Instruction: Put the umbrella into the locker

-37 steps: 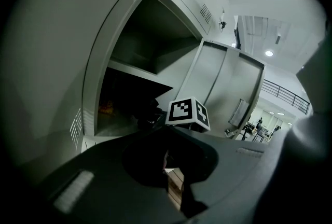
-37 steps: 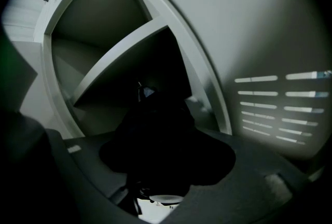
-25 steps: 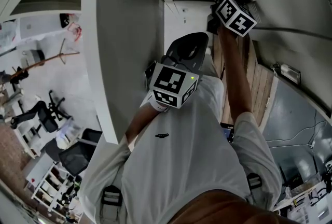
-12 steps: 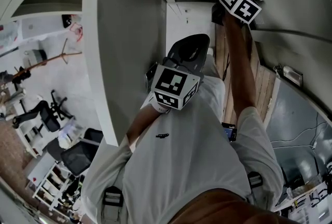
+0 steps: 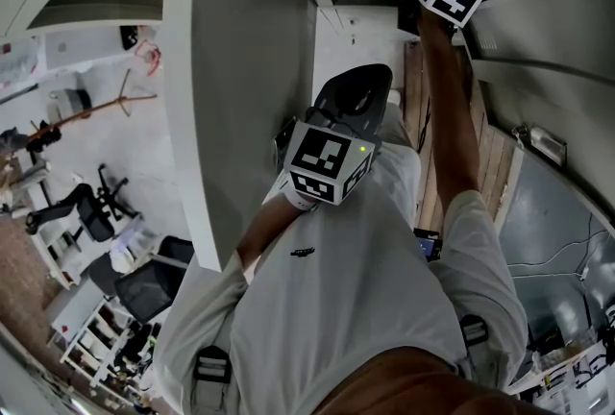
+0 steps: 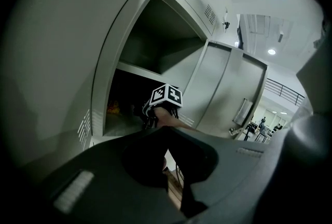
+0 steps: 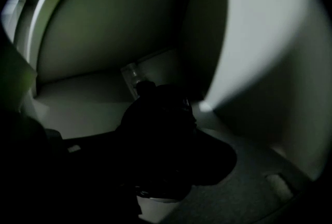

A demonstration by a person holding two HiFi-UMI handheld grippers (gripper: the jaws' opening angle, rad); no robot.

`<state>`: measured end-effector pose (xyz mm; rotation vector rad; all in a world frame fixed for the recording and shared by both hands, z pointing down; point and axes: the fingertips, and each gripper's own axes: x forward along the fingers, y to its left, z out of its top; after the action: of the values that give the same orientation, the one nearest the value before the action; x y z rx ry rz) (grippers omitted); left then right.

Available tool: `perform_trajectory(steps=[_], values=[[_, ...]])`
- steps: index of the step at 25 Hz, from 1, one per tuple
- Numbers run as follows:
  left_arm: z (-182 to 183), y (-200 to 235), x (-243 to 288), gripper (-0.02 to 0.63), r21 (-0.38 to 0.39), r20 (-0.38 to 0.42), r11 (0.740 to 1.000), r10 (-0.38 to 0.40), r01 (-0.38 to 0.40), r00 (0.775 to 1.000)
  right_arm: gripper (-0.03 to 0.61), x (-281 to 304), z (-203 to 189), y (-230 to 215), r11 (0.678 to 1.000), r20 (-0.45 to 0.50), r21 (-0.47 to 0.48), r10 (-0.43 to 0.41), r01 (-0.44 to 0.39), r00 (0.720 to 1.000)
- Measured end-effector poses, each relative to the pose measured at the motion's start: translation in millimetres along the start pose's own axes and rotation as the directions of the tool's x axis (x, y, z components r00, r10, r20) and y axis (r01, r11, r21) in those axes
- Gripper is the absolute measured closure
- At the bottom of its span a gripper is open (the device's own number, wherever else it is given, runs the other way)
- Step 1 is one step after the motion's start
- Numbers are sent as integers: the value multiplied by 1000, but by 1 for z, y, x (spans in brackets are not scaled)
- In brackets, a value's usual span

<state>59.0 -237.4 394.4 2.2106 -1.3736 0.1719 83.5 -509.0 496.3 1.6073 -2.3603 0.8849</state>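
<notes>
The umbrella is a black, folded bulk with a rounded knob at its far end. It is so dark in here that I can make out no folds or strap. It sits between the jaws of my right tongs, which stand wide and clamp its sides as far as I can tell. It fills the gap and hides the tips.

Tongs and umbrella are already inside the locker, in the dark compartment under the shelf. The compartment's pale floor lies below them and its side wall is close on the right. At the back corner there is a small pale fitting, too dim to name. Something small and orange sits deep inside on the left, also too dim to name.

My left tongs hang in front of my chest, outside the locker. Their jaws are together and empty, with only the hollow between them.

A tall pale door with vent slits stands out beside my left elbow. My right arm reaches past it, over wooden planks. Beyond the door are an office chair and a coat stand.
</notes>
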Motion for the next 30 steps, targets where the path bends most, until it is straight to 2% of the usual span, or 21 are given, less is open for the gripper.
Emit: perform_trajectory(steps=[7, 12, 21, 30], values=[[2, 5, -4, 601, -4, 11, 1000, 9, -9, 1000, 296, 4, -5, 2, 997, -27, -74, -28, 26, 999], [2, 6, -6, 600, -7, 11, 1000, 1, -1, 1000, 256, -1, -9, 3, 999, -44, -37, -36, 34, 998], [0, 4, -8, 600, -6, 19, 1000, -20, 20, 1000, 252, -30, -4, 2, 999, 15, -6, -36, 36, 999], [2, -1, -13, 600, 8, 34, 1000, -30, 30, 999, 256, -62, -7, 17, 998, 26, -56, 9, -8, 1000]])
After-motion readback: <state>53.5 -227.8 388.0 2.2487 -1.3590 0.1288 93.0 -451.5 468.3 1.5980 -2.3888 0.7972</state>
